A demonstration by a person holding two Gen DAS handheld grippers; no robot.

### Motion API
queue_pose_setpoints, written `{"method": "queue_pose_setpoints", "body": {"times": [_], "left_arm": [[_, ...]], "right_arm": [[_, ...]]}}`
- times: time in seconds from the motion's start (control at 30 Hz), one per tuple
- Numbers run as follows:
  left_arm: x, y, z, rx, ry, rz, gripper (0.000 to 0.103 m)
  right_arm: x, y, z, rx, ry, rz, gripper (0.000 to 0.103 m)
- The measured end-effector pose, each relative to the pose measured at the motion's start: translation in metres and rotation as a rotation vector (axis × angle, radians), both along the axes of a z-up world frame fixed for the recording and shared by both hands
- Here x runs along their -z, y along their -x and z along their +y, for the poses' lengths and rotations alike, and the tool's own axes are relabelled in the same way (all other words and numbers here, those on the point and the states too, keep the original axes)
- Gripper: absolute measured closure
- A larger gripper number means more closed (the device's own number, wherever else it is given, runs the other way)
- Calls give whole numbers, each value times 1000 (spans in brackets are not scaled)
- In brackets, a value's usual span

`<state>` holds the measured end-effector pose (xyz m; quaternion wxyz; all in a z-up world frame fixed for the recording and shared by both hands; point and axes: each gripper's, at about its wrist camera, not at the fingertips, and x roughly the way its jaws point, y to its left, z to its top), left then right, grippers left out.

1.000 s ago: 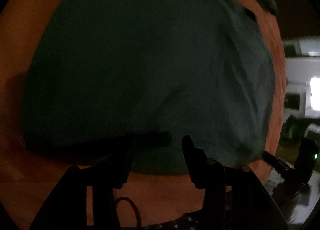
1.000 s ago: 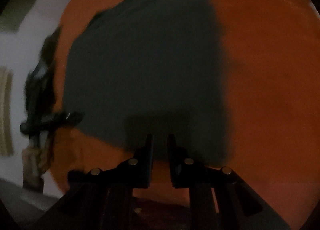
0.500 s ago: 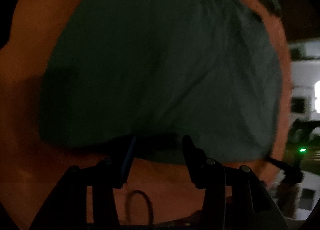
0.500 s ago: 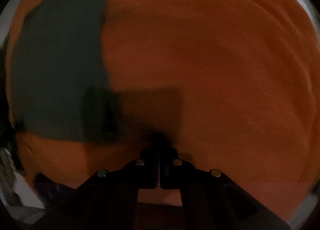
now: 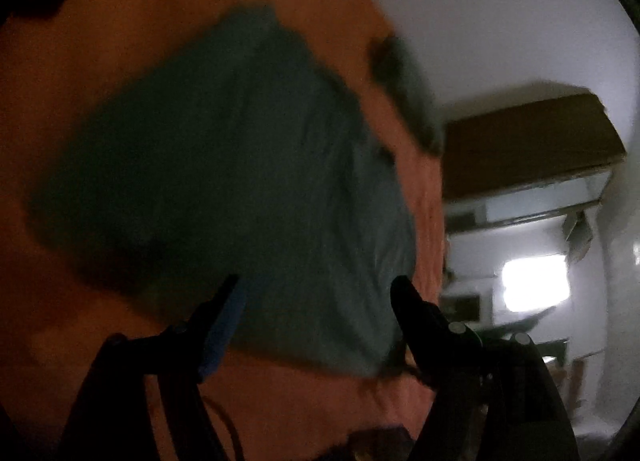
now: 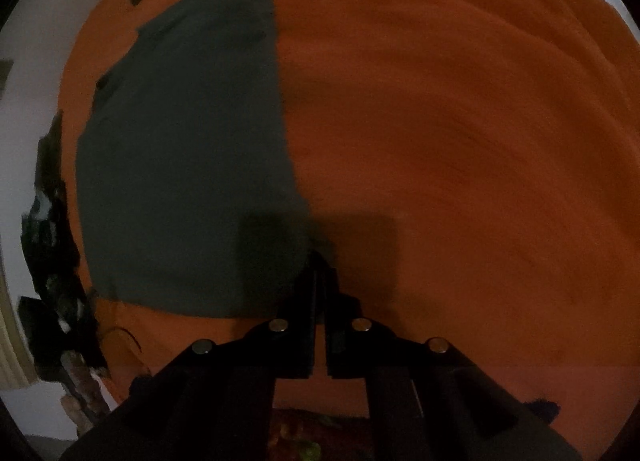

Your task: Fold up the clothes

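Both grippers differ: the left gripper (image 5: 316, 297) gapes wide and empty over the cloth (image 5: 224, 165) (blurred), the right gripper (image 6: 319, 261) pinches its five-o'clock corner on the sheet (image 6: 460, 121).

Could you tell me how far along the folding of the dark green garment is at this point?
Done: the dark green fabric garment lies flat as a compact rectangle on the orange bedcover. In hand: nothing clearly; the left gripper is open above it, and the right gripper is shut by its near corner. Left: possibly one more fold.
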<state>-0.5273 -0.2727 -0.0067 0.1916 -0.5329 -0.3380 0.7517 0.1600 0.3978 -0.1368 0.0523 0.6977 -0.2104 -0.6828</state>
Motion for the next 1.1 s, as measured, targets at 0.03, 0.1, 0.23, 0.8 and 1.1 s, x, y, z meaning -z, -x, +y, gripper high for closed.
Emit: {"method": "queue_pose_setpoints", "body": {"times": [0.03,0.1,0.23,0.8,1.1], "left_arm": [[-13,9,-8,-23,15,45,28],[-39,27,-24,-68,45,134,28],[-92,61,-61,-161,114,302,28],[-118,52,-184,-315,621,329,28],[-30,-7,-114,-116,246,71,28]], "right_arm": [[0,-1,-3,-20,-9,2,101],[-2,-4,-5,-18,3,4,101],[-11,-8,-4,-1,47,15,101],[-27,35,15,-31,21,53,75],[-40,37,12,-33,36,196,70]]}}
